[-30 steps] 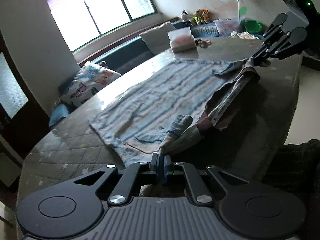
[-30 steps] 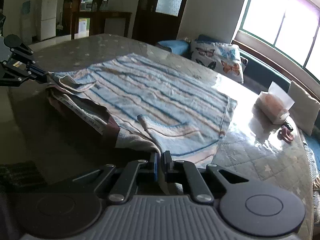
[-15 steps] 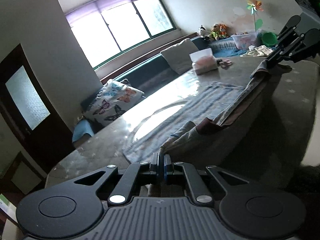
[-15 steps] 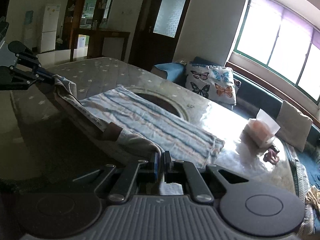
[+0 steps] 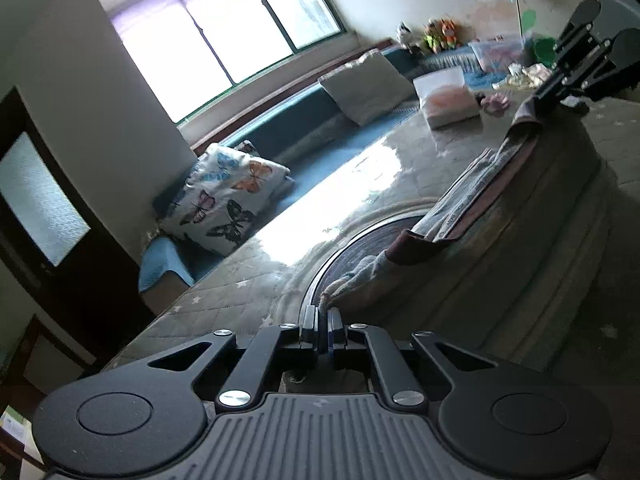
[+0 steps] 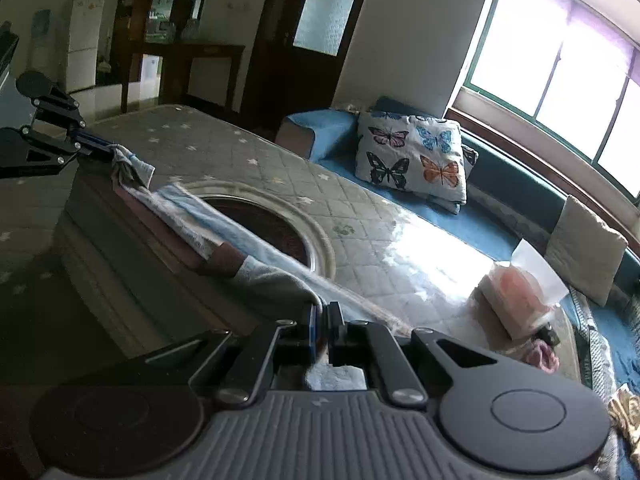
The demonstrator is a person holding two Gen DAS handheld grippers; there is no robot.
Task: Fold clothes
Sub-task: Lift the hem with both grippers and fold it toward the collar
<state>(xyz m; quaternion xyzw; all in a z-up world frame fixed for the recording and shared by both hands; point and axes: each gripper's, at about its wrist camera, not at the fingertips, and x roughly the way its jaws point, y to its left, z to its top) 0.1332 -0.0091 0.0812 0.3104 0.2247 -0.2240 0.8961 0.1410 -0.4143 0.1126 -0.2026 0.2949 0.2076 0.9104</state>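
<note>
Grip: my left hand-held gripper (image 5: 323,317) and right hand-held gripper (image 6: 323,314) each clamped on a corner of the blue-striped cotton garment (image 6: 208,224), stretched over the quilted grey bench (image 6: 360,232).
Risk: corner slipping out; hem dragging and bunching.
Nearby: pink tissue box (image 6: 516,292), well apart.

Home living room: window bench (image 6: 516,188) with butterfly cushion (image 6: 412,160), quilted table (image 6: 248,152) with tissue box (image 6: 516,296), soft toys (image 5: 436,34) on sill, fridge (image 6: 84,40) past doorway.
</note>
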